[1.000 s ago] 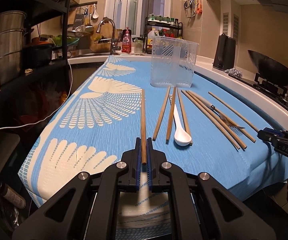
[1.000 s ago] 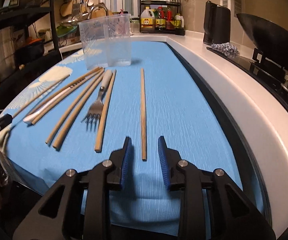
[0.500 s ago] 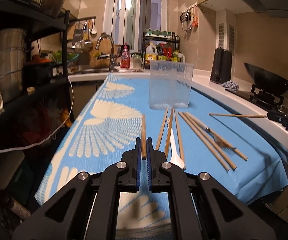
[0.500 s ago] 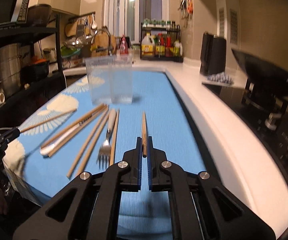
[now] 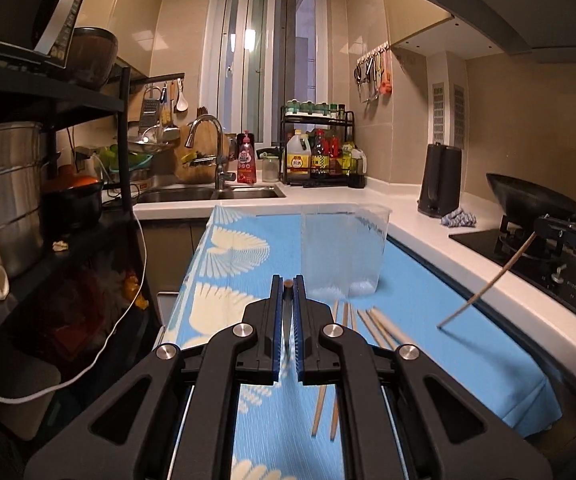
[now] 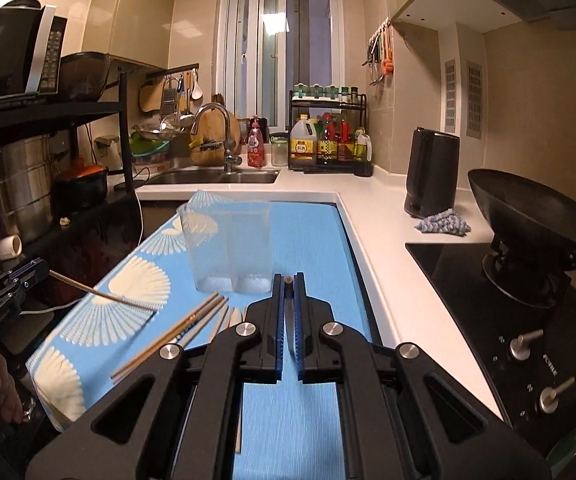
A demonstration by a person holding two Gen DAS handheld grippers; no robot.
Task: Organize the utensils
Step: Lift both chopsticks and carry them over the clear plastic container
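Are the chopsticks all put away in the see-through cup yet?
Not yet. The clear plastic container looks empty. Each pair of tongs, left and right, grips one wooden chopstick, lifted off the blue cloth. More wooden chopsticks wait there.

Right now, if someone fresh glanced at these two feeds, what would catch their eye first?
Probably the two chopsticks held in the air: the left gripper and the right gripper are each shut on a chopstick above the blue cloth. Next, the clear plastic container standing on the cloth just ahead, with more chopsticks lying loose in front of it.
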